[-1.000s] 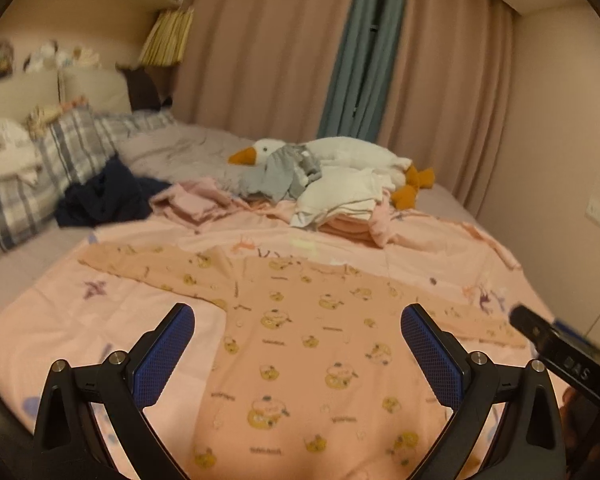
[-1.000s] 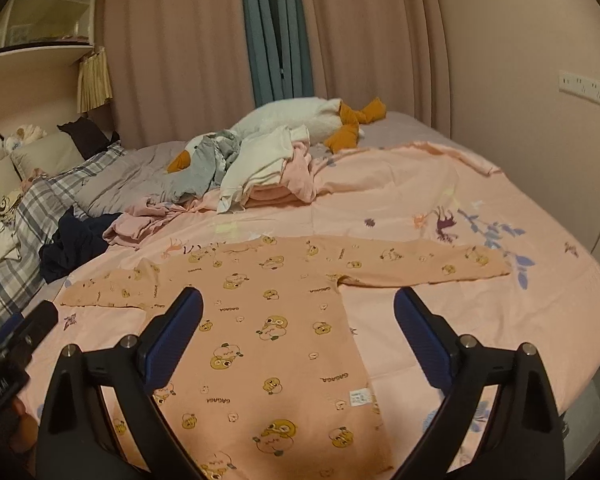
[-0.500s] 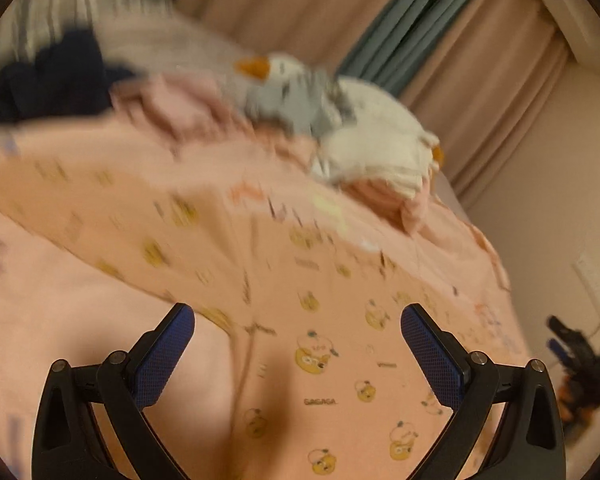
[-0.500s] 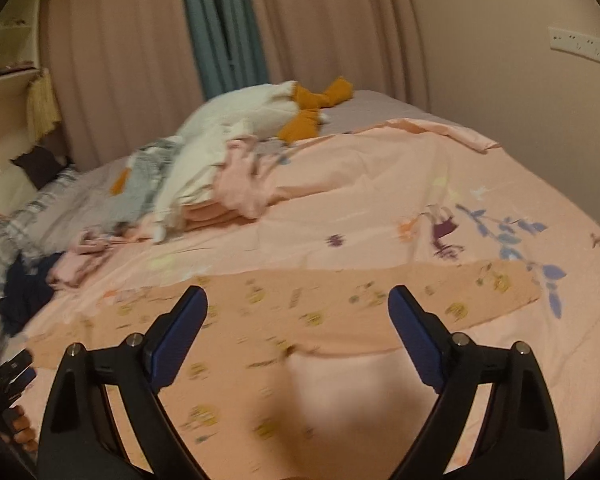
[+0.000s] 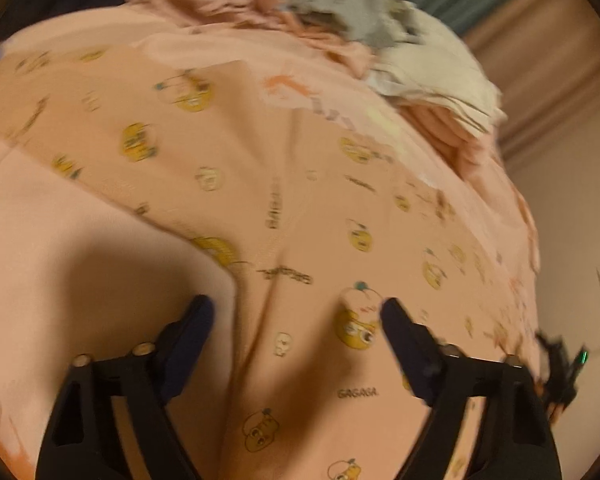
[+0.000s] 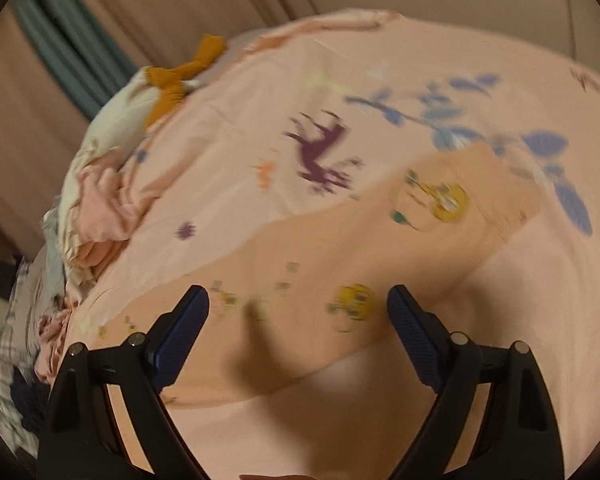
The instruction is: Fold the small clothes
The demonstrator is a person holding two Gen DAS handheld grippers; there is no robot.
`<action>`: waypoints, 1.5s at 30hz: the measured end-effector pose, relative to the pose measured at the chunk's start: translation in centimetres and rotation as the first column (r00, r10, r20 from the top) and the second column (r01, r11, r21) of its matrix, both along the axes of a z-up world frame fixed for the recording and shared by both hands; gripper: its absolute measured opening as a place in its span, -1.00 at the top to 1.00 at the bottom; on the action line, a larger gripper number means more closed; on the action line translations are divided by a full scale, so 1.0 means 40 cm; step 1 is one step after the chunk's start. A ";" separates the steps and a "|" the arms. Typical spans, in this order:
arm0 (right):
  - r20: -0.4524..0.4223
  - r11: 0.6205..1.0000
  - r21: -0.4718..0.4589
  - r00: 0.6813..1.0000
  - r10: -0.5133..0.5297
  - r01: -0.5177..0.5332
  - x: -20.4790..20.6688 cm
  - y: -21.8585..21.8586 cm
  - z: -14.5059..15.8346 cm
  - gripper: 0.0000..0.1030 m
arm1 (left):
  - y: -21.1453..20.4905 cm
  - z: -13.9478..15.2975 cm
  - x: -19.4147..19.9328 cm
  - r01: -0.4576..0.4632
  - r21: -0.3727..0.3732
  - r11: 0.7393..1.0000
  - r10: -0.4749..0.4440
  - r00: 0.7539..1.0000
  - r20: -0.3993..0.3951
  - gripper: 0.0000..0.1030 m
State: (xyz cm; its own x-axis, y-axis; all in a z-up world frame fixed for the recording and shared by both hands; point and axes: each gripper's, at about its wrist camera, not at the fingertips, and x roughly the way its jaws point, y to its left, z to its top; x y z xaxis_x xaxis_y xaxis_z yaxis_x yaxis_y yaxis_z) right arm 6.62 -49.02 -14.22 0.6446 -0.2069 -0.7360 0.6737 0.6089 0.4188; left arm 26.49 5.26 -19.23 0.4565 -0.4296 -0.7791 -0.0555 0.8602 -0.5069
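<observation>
Motion is blurring my views, so the shirt's [image 5: 300,208] prints are smearing. My left gripper [image 5: 296,312] has just been closing, pads not yet pinching it; my right gripper [image 6: 298,300] is gaping over its sleeve [image 6: 380,240]. The pink bedspread [image 6: 340,80] is lying beneath, curtains [image 6: 160,4] behind.

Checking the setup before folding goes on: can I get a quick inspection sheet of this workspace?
Surface: pink printed bedsheet.
Job's things: peach cartoon-print top spread flat, sleeve extended.
Clutter: heap of clothes, plush toy.
Grippers: left gripper open over the top's body, jaws have just been closing; right gripper open over the sleeve; neither touching.
Cables: nothing seen.
Surroundings: curtains, wall.
</observation>
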 end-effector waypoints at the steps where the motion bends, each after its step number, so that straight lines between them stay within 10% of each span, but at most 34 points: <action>1: 0.007 0.999 0.041 1.000 -0.008 0.007 -0.011 -0.017 -0.017 -0.75 | 0.007 -0.006 0.004 -0.024 -0.003 1.000 0.024 1.000 -0.016 -0.32; 5: 0.134 0.988 0.140 0.990 0.048 -0.067 -0.057 -0.049 -0.033 -0.75 | -0.014 -0.019 0.018 0.060 -0.111 0.992 -0.071 0.993 -0.090 -0.05; 10: 0.235 0.960 0.269 0.972 0.008 -0.073 -0.086 -0.078 -0.042 -0.83 | -0.048 -0.005 0.008 0.052 0.029 0.998 -0.050 0.995 -0.085 0.32; 14: 0.289 0.926 0.376 0.947 -0.138 0.020 -0.152 -0.119 -0.052 -0.37 | -0.039 -0.012 0.011 0.020 0.064 0.998 -0.014 0.995 -0.103 0.63; 19: 0.381 0.850 0.527 0.901 -0.207 -0.028 -0.233 -0.160 -0.073 -0.28 | -0.043 -0.013 0.016 0.020 0.127 0.992 -0.005 0.993 -0.116 0.77; 25: 0.270 0.881 0.453 0.920 -0.284 0.139 -0.271 -0.162 -0.037 -0.06 | -0.048 -0.012 0.009 0.004 0.183 0.983 0.016 0.994 -0.111 0.82; 33: 0.204 0.906 0.354 0.926 -0.318 0.233 -0.247 -0.193 -0.066 0.91 | -0.066 -0.010 0.010 0.004 0.236 0.972 0.019 0.995 -0.097 0.82; 45: 0.349 0.955 0.272 0.914 -0.209 0.114 -0.232 -0.191 -0.021 0.90 | -0.098 0.003 0.016 0.054 0.358 0.932 -0.024 0.996 -0.088 0.85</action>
State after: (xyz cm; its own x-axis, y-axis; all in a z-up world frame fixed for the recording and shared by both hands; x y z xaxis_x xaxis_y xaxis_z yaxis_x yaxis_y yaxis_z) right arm -2.66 -56.65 -15.05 0.8525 -0.1784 -0.4913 0.5216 0.3535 0.7765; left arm 27.15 1.33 -19.11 0.3744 -0.1302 -0.9181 -0.0459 0.9863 -0.1586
